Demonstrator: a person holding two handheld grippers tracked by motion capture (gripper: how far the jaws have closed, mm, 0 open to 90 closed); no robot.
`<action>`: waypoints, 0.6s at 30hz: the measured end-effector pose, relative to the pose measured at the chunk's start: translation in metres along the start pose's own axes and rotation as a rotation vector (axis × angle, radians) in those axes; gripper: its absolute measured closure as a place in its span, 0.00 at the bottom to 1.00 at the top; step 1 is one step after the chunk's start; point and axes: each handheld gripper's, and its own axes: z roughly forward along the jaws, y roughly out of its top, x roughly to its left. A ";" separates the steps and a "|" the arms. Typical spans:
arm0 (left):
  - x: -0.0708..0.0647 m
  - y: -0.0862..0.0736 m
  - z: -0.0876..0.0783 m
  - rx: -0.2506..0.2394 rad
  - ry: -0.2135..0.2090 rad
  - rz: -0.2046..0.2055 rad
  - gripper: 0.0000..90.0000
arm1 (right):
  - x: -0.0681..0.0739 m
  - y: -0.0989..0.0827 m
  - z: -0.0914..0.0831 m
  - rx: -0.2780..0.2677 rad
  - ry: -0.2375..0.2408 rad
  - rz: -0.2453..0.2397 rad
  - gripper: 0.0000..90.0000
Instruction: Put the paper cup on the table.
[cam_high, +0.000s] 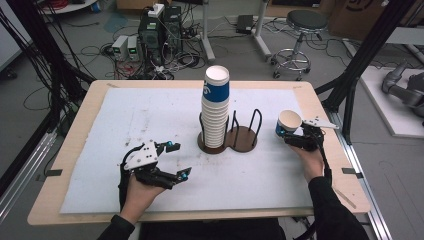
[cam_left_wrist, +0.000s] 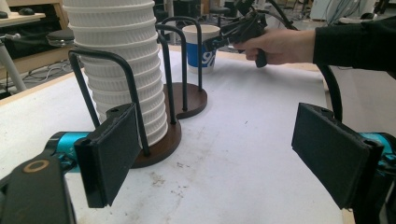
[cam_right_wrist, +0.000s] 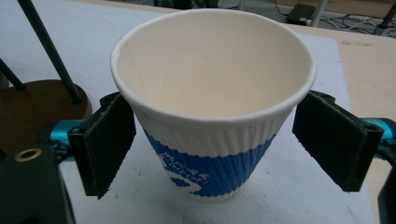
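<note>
Holding the cup (cam_right_wrist: 212, 107) upright between my right gripper's (cam_high: 298, 138) jaws, I see the rack's (cam_high: 243, 138) free slot to its left (left gripper (cam_high: 172, 160) idle, half-open).

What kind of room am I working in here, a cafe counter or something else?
Most likely a lab or workshop, not a cafe. The table stands on a bare floor strewn with cables, computer towers sit behind it, and a rolling stool stands nearby. The paper cups look like practice props.
</note>
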 end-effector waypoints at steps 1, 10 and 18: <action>0.000 0.000 0.000 0.000 0.000 0.000 0.17 | 0.000 0.000 -0.001 0.006 -0.003 0.004 0.15; 0.000 0.000 0.001 -0.001 -0.004 0.001 0.17 | 0.002 -0.002 -0.013 0.022 -0.001 0.003 0.15; 0.000 0.000 0.000 0.001 0.000 0.000 0.17 | 0.010 0.000 -0.030 0.020 0.035 0.000 0.15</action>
